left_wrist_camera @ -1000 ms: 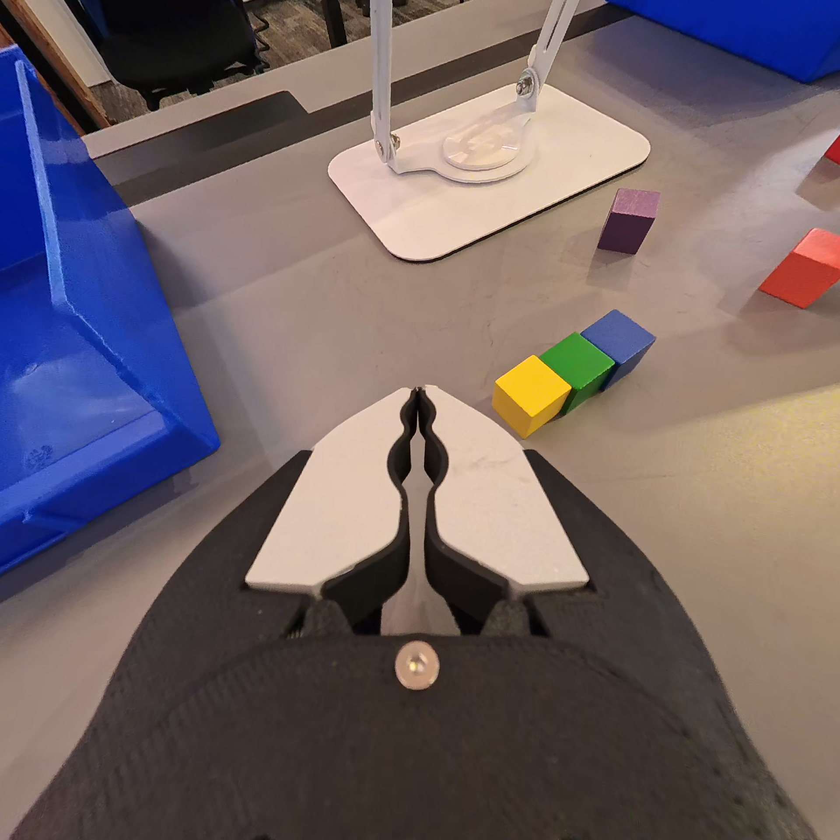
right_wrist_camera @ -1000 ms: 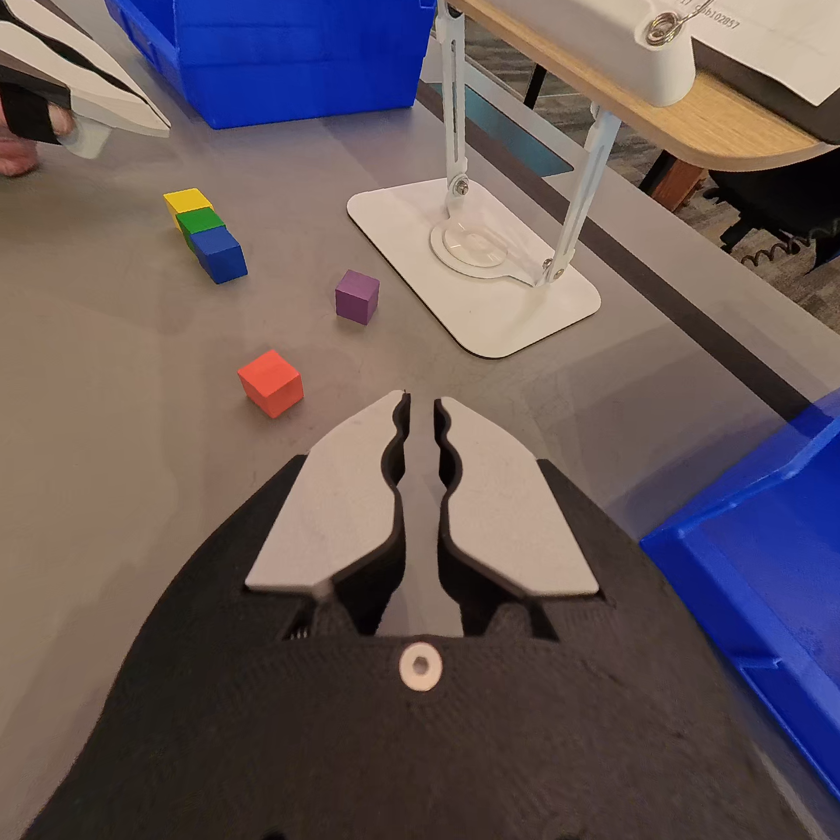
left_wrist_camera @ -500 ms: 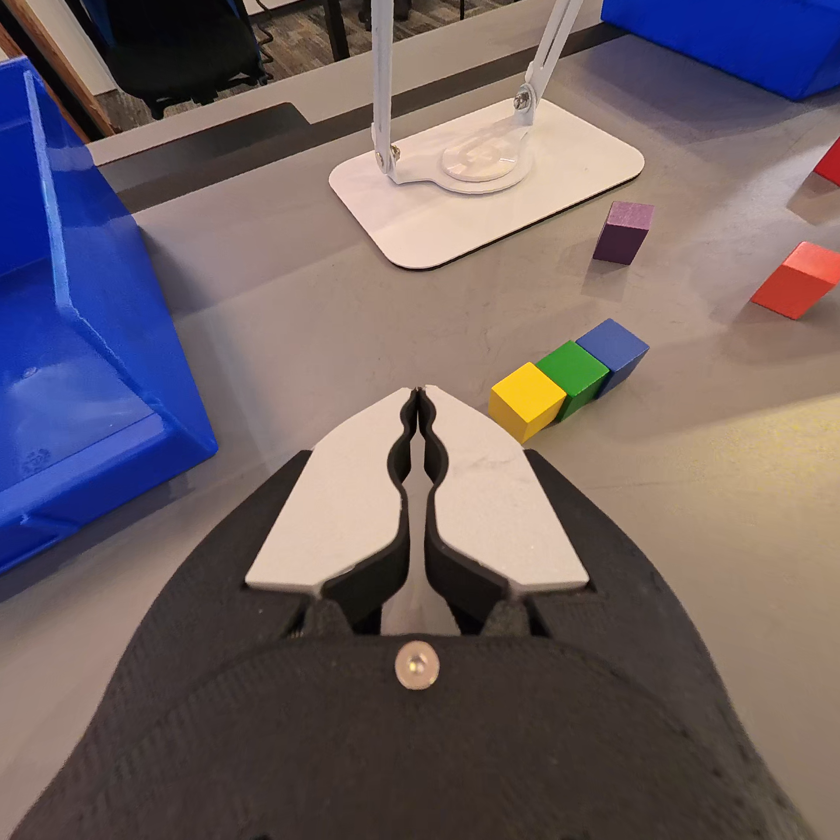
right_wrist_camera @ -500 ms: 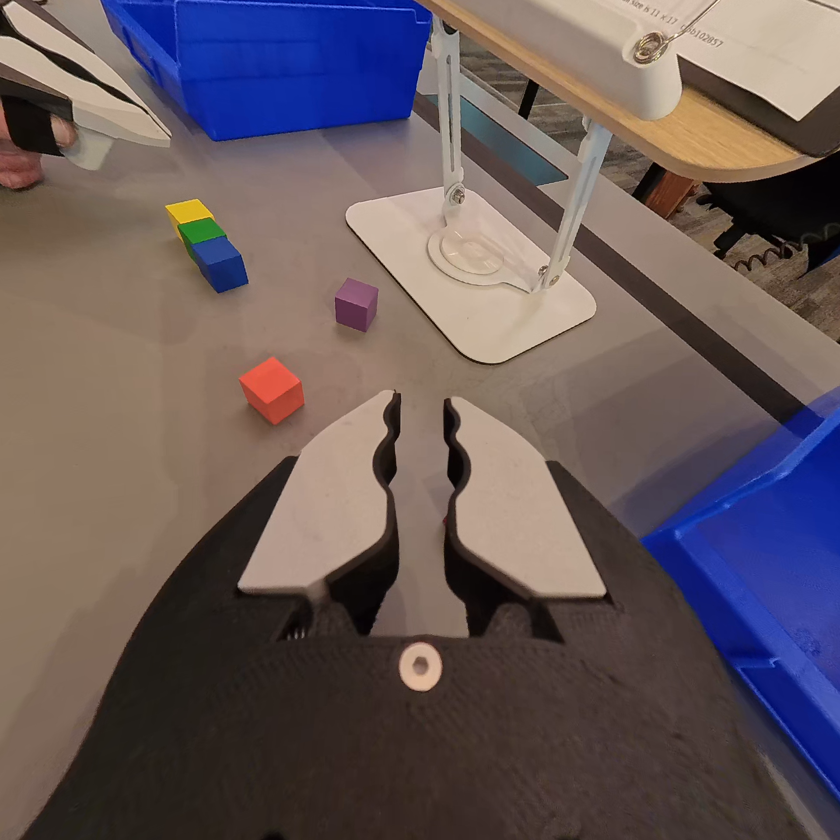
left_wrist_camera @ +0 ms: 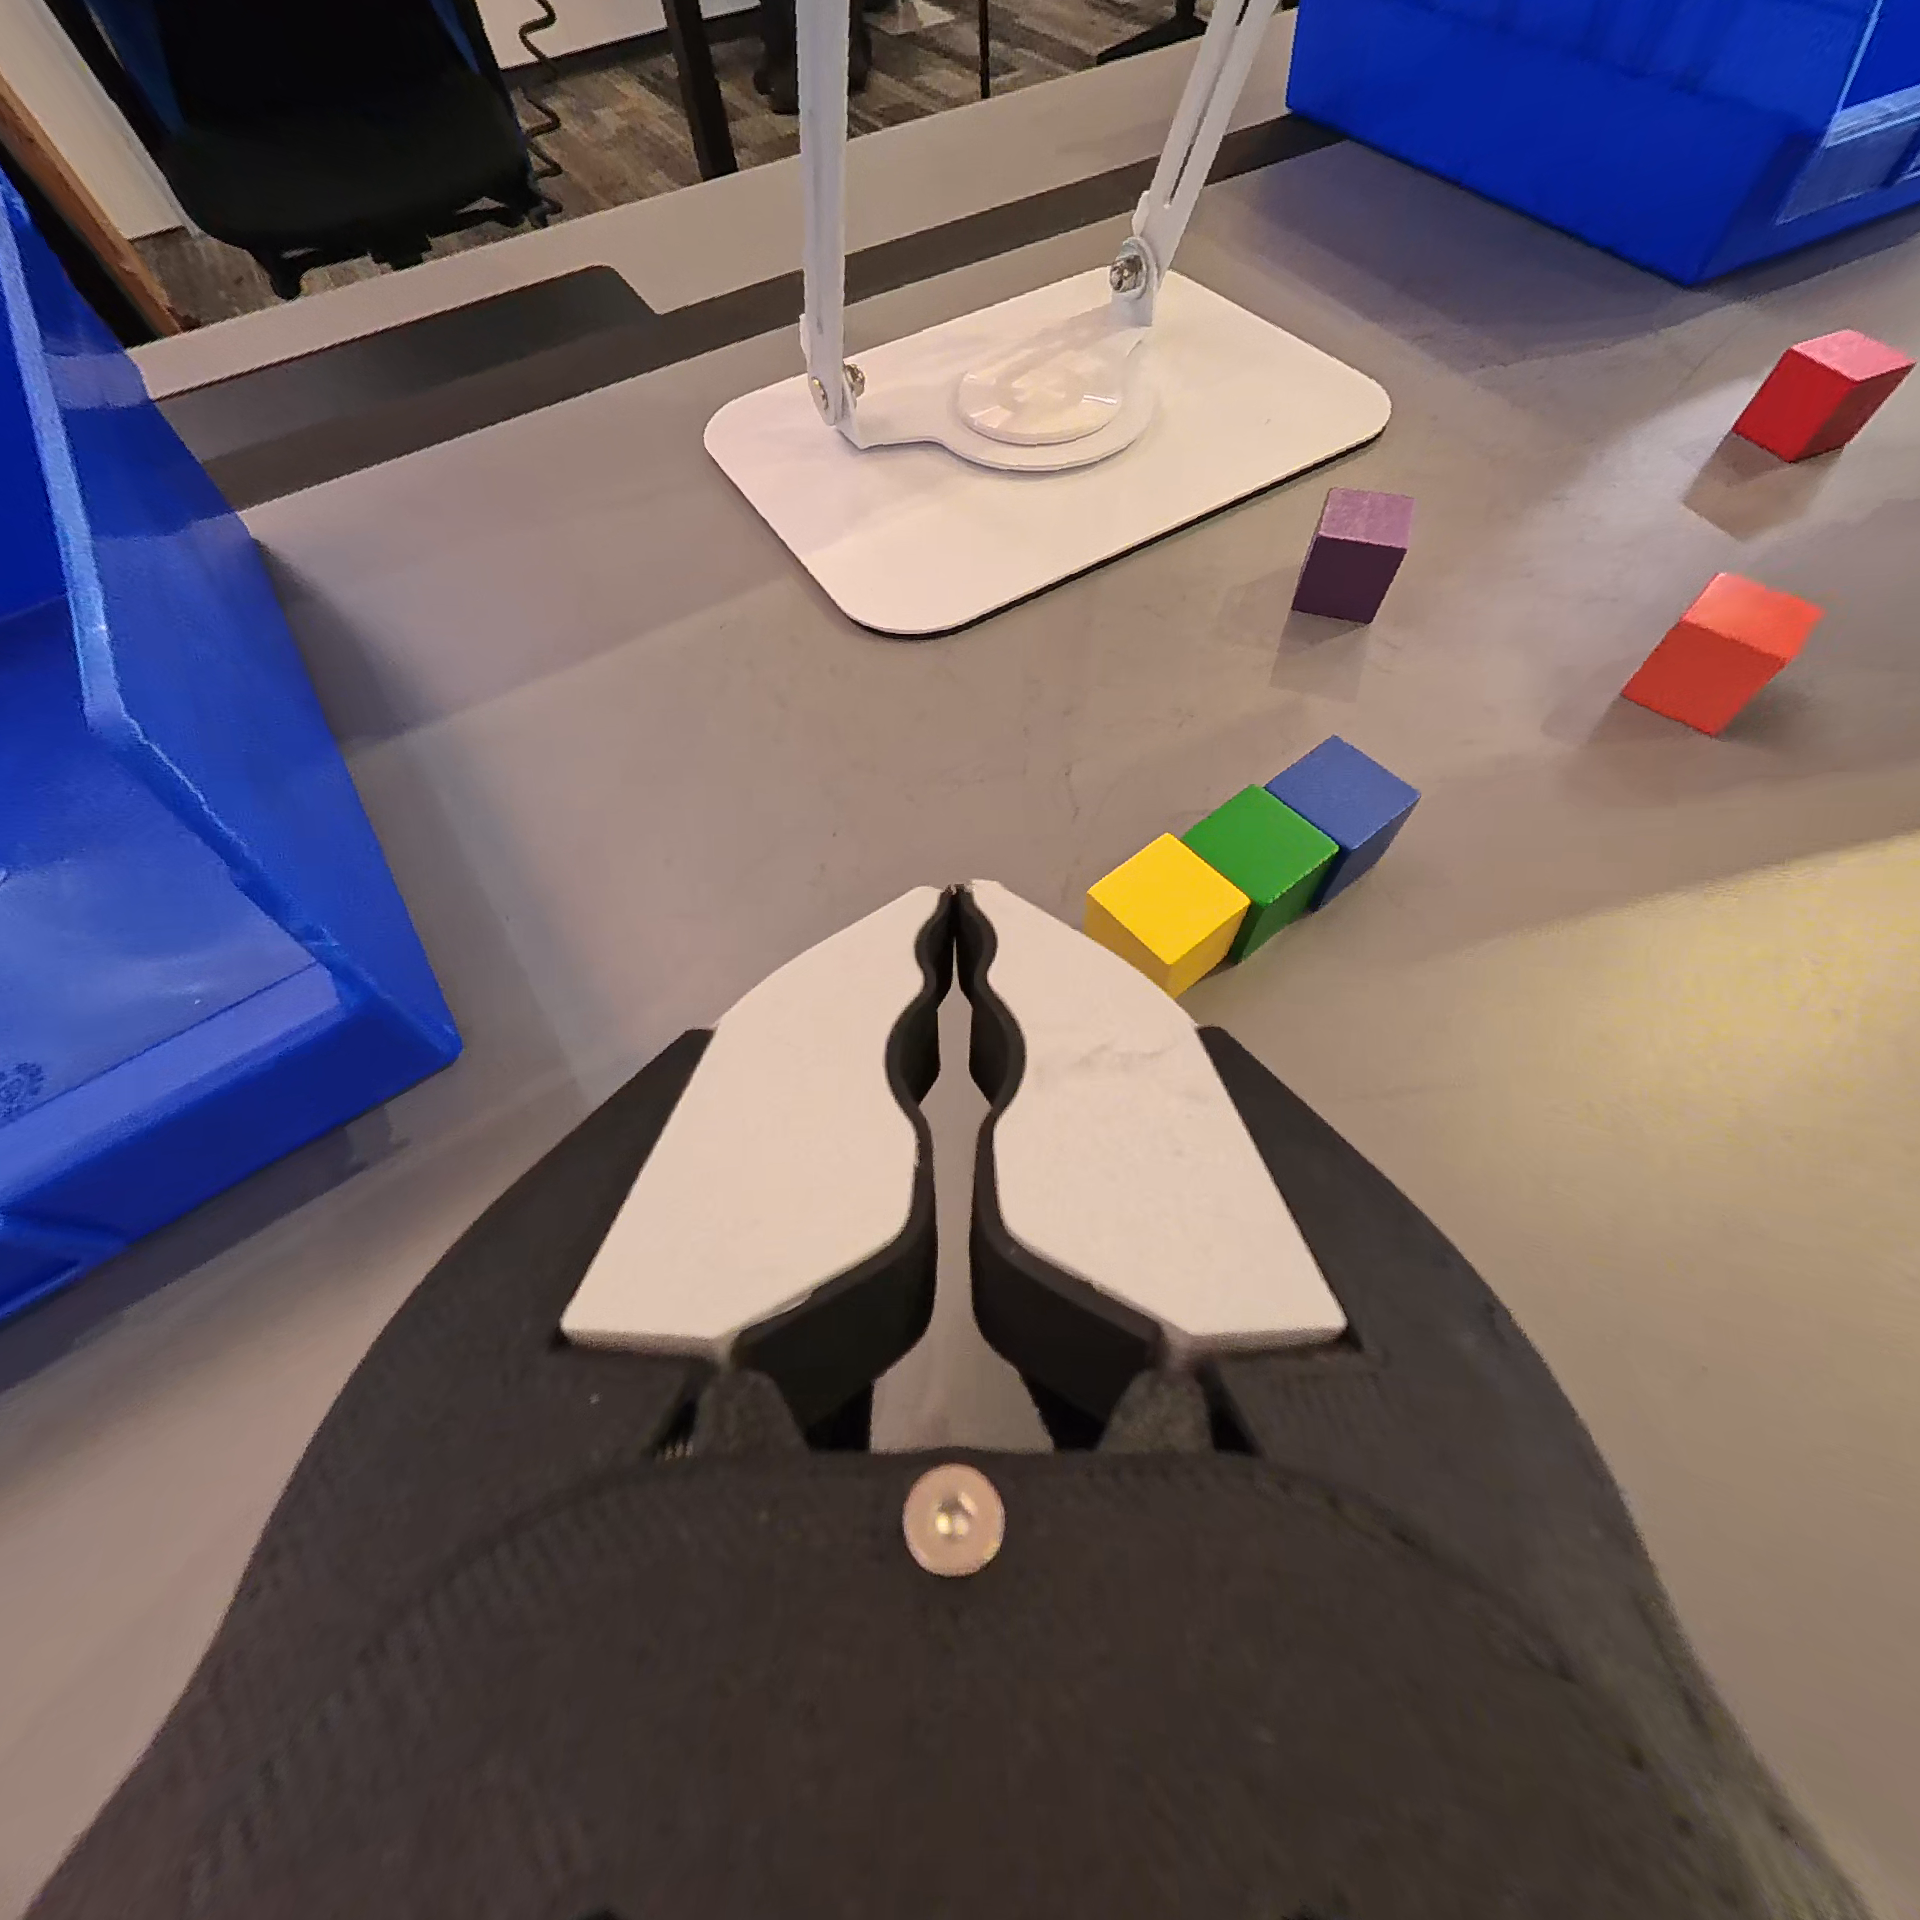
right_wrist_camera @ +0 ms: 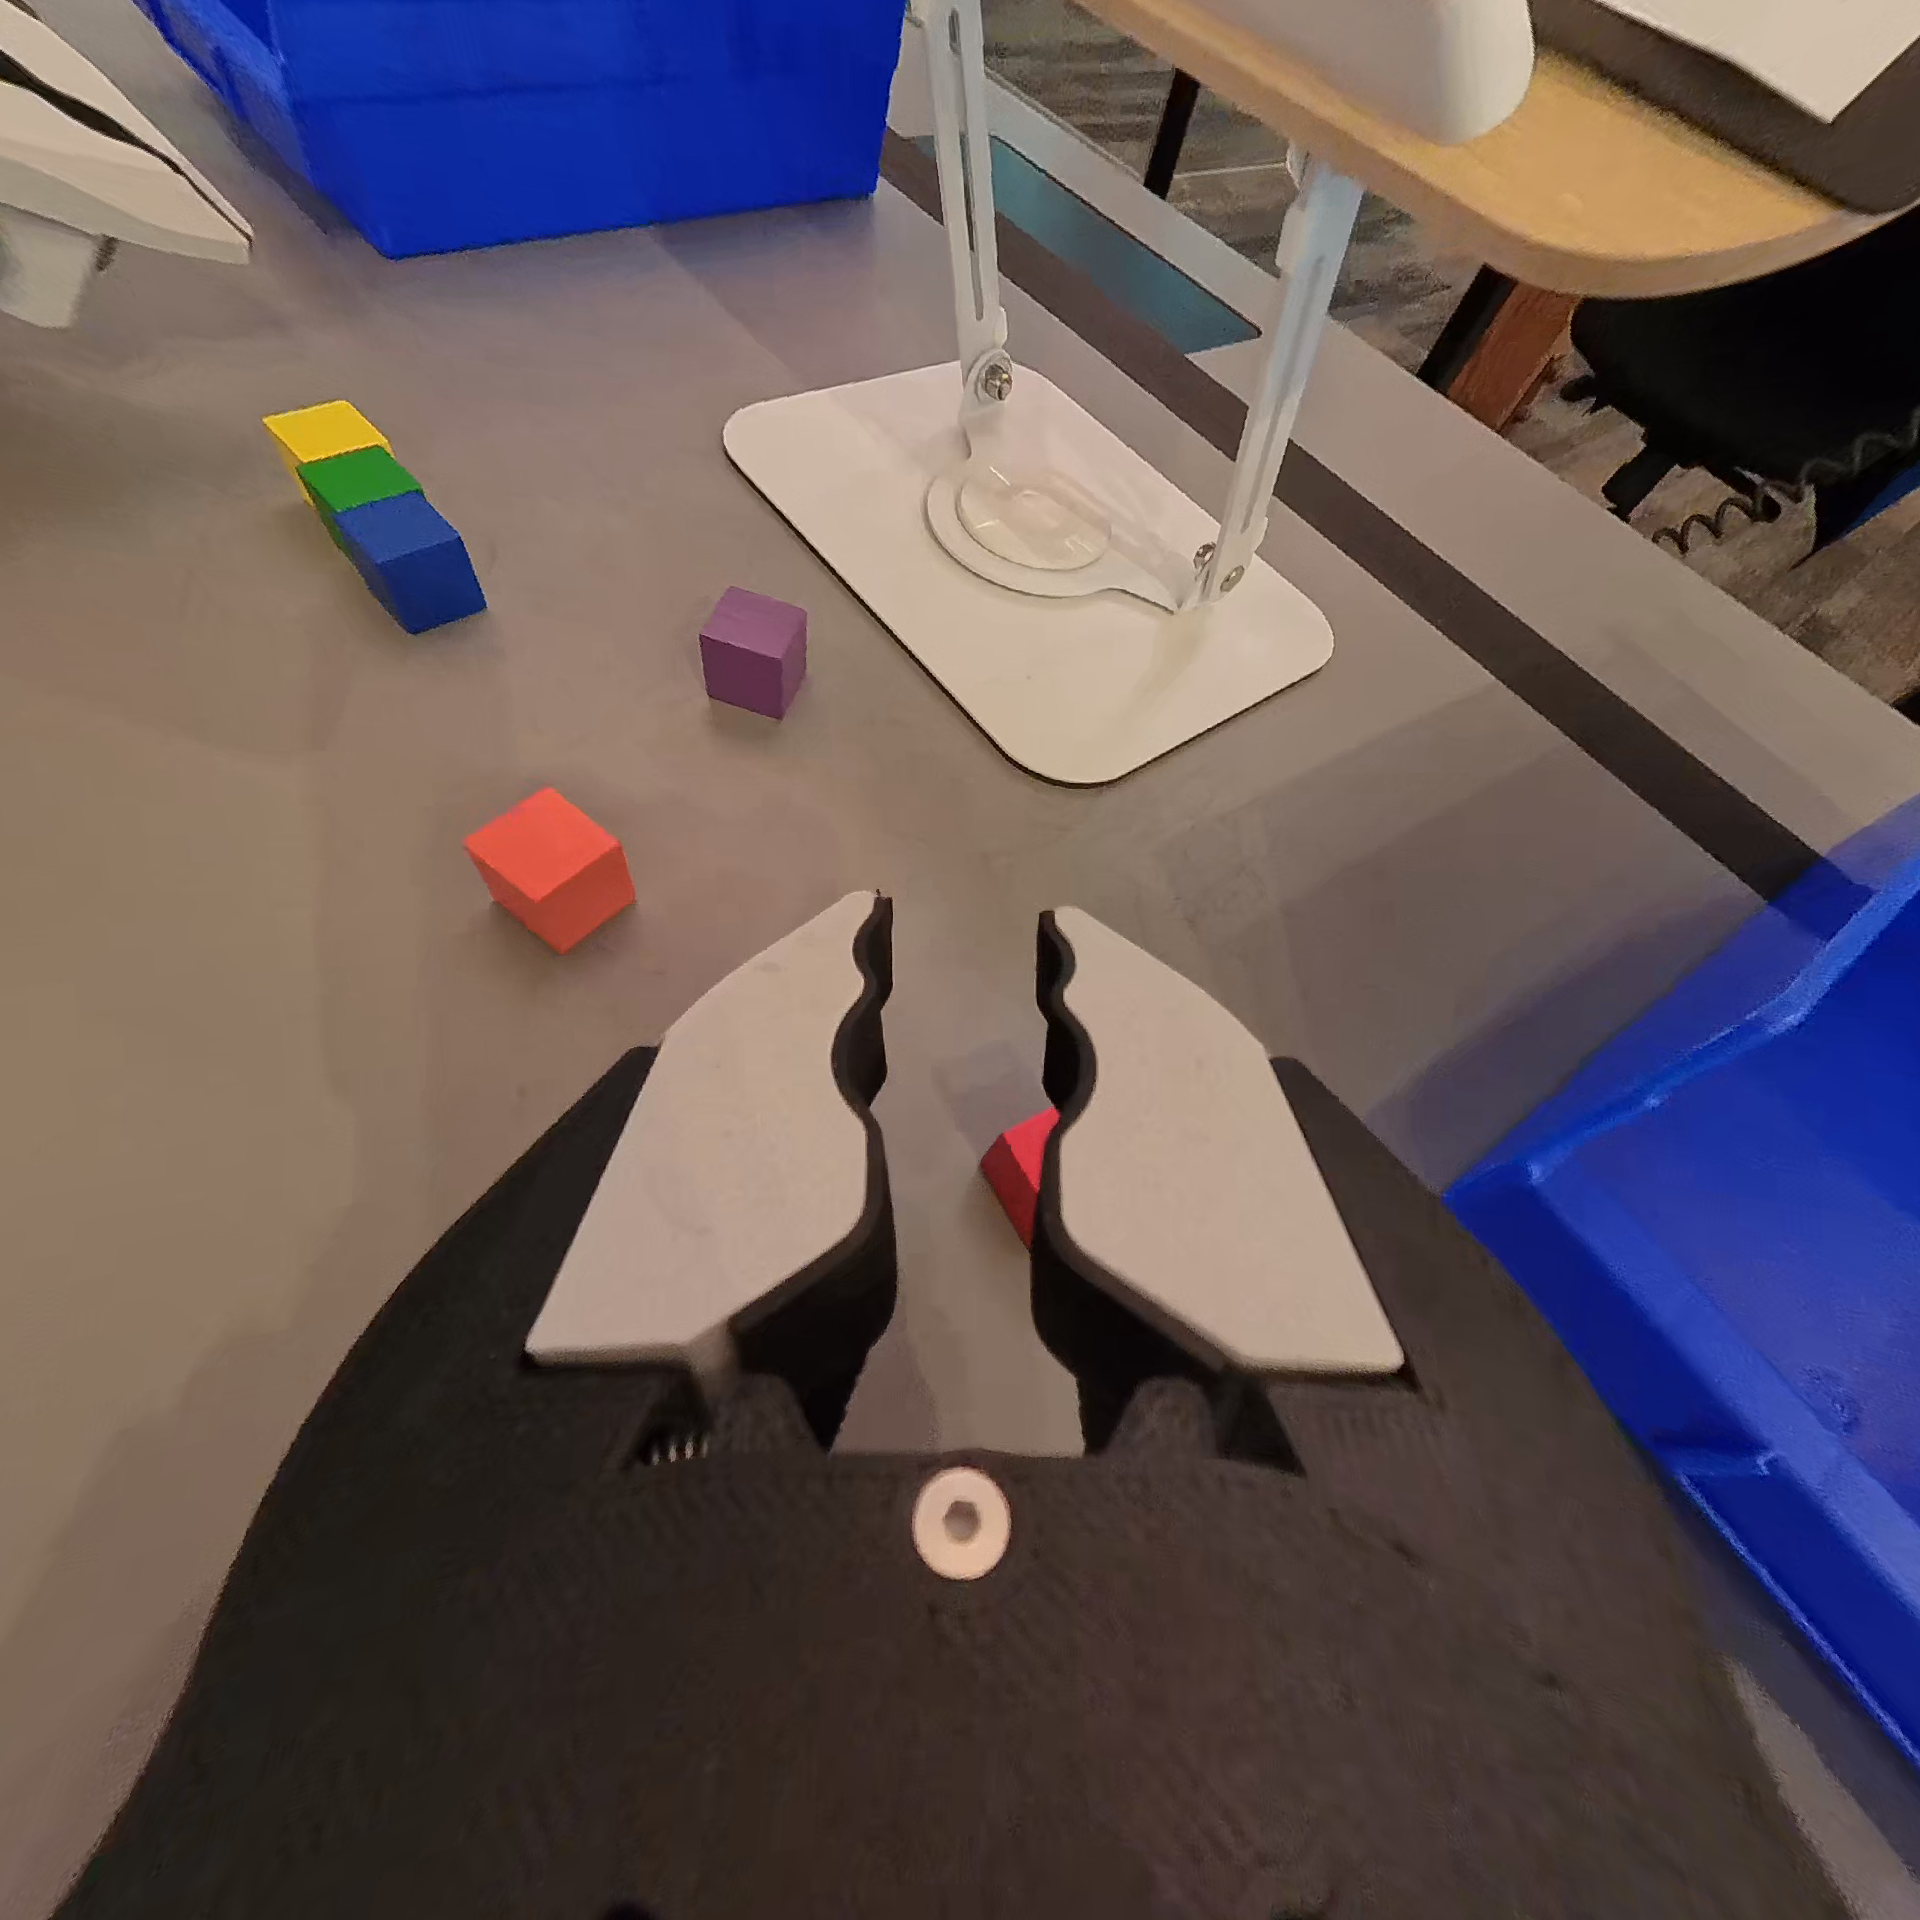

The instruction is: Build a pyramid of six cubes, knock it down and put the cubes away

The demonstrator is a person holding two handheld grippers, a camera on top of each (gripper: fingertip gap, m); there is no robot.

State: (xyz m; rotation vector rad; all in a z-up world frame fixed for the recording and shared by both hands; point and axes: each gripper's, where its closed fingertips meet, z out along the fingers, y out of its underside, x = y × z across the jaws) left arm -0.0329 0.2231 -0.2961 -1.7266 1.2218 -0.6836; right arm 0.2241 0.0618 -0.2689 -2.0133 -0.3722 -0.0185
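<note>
The right gripper point(right_wrist_camera: 961, 906) has spread its jaws above the red cube point(right_wrist_camera: 1018, 1169), likely its next pick for the second tier over the yellow, green and blue row point(left_wrist_camera: 1252, 864), while the left gripper point(left_wrist_camera: 954, 890) stays shut and empty

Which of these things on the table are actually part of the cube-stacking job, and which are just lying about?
Part of the job: yellow cube, green cube, blue cube, purple cube, orange cube, red cube, blue bin.

Just lying about: white lamp base, office chair.
</note>
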